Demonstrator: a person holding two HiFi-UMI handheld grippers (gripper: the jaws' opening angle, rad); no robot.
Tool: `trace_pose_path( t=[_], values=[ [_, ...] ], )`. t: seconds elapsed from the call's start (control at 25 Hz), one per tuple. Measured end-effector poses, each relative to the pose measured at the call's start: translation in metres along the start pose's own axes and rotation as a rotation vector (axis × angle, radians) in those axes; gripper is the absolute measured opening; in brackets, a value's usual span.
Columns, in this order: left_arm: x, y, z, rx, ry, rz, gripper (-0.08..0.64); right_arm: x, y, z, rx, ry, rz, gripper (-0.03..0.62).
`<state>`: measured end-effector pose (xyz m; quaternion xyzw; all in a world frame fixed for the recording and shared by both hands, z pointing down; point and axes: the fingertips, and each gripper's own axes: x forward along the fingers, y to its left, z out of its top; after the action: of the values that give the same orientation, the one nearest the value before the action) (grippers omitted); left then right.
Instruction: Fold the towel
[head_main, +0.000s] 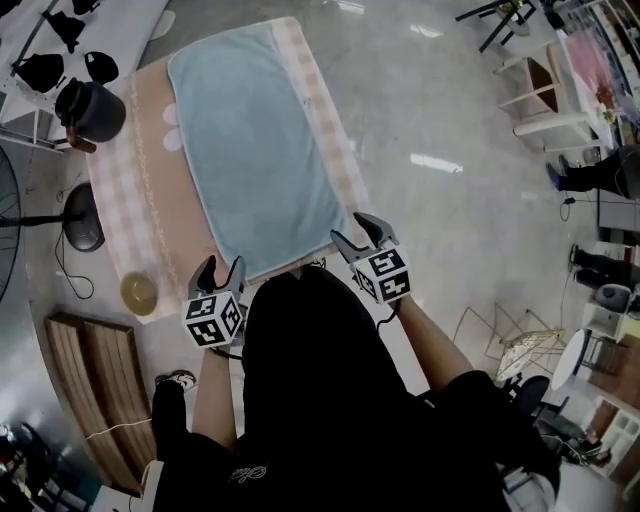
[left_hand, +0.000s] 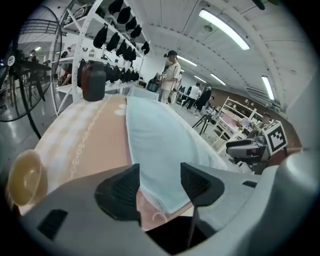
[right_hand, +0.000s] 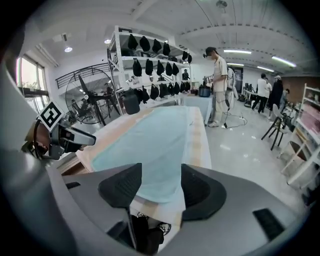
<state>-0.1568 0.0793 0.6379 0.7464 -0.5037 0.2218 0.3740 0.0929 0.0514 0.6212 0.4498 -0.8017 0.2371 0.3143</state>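
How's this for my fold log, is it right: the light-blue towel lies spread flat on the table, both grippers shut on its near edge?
Not quite. The left gripper and right gripper are open, jaws apart at the near edge, as both gripper views show. The towel does lie spread flat on the table.

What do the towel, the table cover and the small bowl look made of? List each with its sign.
Towel: pale blue cloth, likely terry or microfibre; matte, soft nap, hemmed edge.
Table cover: seemingly thin woven fabric; peach with pale checks, lying flat, draping over the edge.
Small bowl: tan, smooth, slightly glossy; plastic or wood, unclear which.
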Motion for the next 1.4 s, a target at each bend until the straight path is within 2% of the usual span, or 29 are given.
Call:
trace_pose_path(
  t=[0.16,0.44,0.64,0.8,0.96,1.2,1.4],
  values=[
    [0.014,0.002,-0.024,-0.039,0.063,0.036,0.239,0.012,-0.008,-0.025,0.038,0.075,0.019,0.245],
    [0.025,0.01,-0.047,-0.074,0.121,0.128,0.239,0.032,-0.015,-0.055,0.095,0.183,0.052,0.244],
    [0.028,0.012,-0.057,-0.085,0.148,0.158,0.239,0.042,-0.016,-0.064,0.101,0.227,0.057,0.236],
    [0.029,0.012,-0.062,-0.076,0.174,0.17,0.236,0.047,-0.02,-0.075,0.108,0.269,0.037,0.201],
    [0.03,0.015,-0.063,-0.069,0.187,0.169,0.212,0.048,-0.022,-0.079,0.106,0.27,0.014,0.175],
    [0.031,0.015,-0.067,-0.038,0.202,0.17,0.059,0.048,-0.025,-0.081,0.071,0.275,-0.013,0.133],
    [0.031,0.017,-0.069,-0.044,0.203,0.178,0.025,0.048,-0.022,-0.08,0.057,0.274,-0.008,0.09]
  ],
)
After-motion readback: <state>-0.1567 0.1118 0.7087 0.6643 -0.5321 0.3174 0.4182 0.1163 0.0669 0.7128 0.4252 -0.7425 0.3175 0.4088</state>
